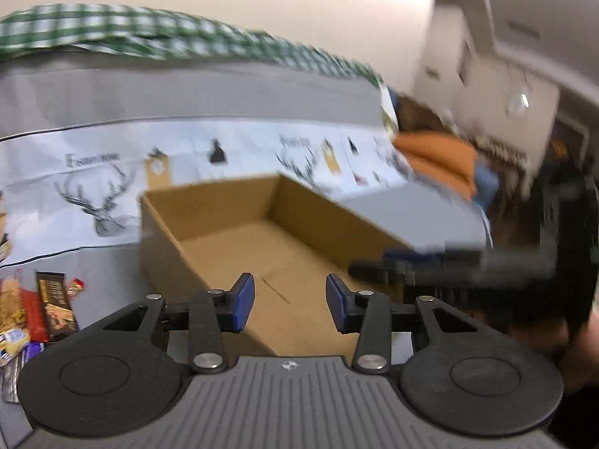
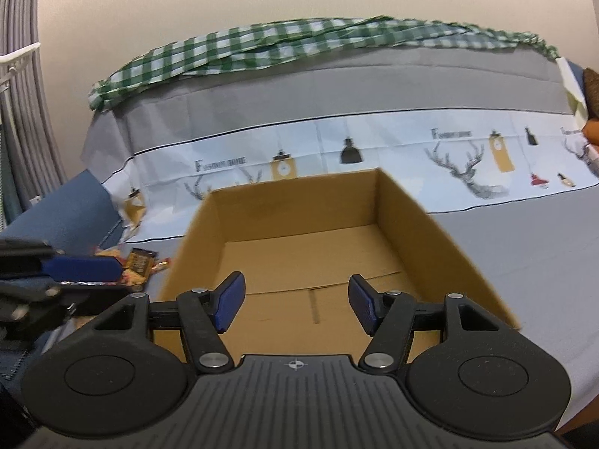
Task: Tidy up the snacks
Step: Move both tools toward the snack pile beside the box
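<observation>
The left wrist view is filled by an open cardboard box, set on a table covered with a grey cloth that carries a printed band of antlers and lamps. The box is seen to be empty, its floor bare down to the seam, which suggests that it is placed there as the container into which the snacks are to be sorted. The snacks are heaped on the cloth just beside the box's left wall: a dark chocolate bar, red and yellow wrappers and small sweets, none yet in the box. The left gripper is held above the near edge of the box with its blue pads parted and nothing between them; no contact with anything is shown. In the right wrist view the right gripper is likewise held over the box's near rim, its jaws spread somewhat wider and equally empty. There the same pile is glimpsed at the left, partly hidden behind the blue pad of the other gripper. Both tools are judged to be kept unloaded and slightly tilted down because no item has been picked; sorting appears barely begun. A green checked cloth is bunched along the far table edge, well apart from the work.
</observation>
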Available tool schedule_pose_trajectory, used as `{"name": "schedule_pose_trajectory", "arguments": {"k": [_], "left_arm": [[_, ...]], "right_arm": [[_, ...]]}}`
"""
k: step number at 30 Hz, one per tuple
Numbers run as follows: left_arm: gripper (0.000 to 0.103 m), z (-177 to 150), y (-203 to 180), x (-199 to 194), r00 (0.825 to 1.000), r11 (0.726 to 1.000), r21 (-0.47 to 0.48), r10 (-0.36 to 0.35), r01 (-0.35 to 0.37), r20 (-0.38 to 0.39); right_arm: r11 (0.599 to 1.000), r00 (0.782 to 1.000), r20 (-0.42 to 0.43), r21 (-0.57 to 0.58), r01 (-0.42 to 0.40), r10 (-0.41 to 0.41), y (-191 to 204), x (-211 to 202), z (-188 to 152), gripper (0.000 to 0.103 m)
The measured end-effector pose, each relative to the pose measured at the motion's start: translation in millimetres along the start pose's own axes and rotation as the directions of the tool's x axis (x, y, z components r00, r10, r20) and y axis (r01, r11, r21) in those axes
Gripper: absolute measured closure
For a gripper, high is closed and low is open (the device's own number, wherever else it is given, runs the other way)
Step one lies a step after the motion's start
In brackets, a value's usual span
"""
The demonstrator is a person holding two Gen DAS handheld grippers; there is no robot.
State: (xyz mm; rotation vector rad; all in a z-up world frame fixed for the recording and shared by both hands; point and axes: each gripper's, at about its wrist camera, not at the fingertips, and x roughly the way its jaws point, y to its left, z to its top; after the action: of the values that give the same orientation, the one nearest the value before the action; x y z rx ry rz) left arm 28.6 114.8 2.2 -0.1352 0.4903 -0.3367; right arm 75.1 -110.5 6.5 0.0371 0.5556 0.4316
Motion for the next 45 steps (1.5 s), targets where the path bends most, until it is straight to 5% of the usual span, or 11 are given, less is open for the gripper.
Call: {"name": "schedule_pose_trajectory", "arguments": {"k": [8,17,23,29,35,38,40,45], "left_arm": [[0.055,10,35,-6,0.992,0.984,-0.125,0.125,-0.125,-0.005],[0.055,5,96,-27,0.974,0.909,-0.349,0.216,-0.228,-0.072],[0.055,-3,119,-34,0.97,0.884,-0.398,0.211,-0.244,-0.125],[0.062,-9,136,-43,0.948,0.867,-0.384,0.288,-0.318,-0.135],[0.063,-15,164,-53,0.918,0.794,-0.46,0.351,-0.396,-0.184],[0.063,-19,178,-56,0.899,0.745,-0.504,0.382,-0.437,-0.214],[0.063,-22,184,-56,0.894,0.721,-0.53,0.383,-0.446,-0.231],[0.048,-22,186,-52,0.885,0.705,-0.536,0.387,-0.464,-0.258]], "right_arm": [[0.994,0.994,-0.035,-0.028,-0.107,0.106,66,11,0,0.047],[0.97,0.978,-0.083,-0.134,-0.201,0.191,141,25,-20,0.047],[0.946,0.964,-0.106,-0.193,-0.259,0.243,170,35,-35,0.05],[0.917,0.938,-0.157,-0.211,-0.338,0.309,192,56,-49,0.061],[0.92,0.925,-0.23,-0.184,-0.346,0.302,203,90,-62,0.061],[0.928,0.912,-0.281,-0.137,-0.347,0.3,208,112,-67,0.056],[0.933,0.914,-0.3,-0.148,-0.329,0.274,214,121,-71,0.039],[0.937,0.898,-0.346,-0.118,-0.329,0.272,228,145,-77,0.023]]}}
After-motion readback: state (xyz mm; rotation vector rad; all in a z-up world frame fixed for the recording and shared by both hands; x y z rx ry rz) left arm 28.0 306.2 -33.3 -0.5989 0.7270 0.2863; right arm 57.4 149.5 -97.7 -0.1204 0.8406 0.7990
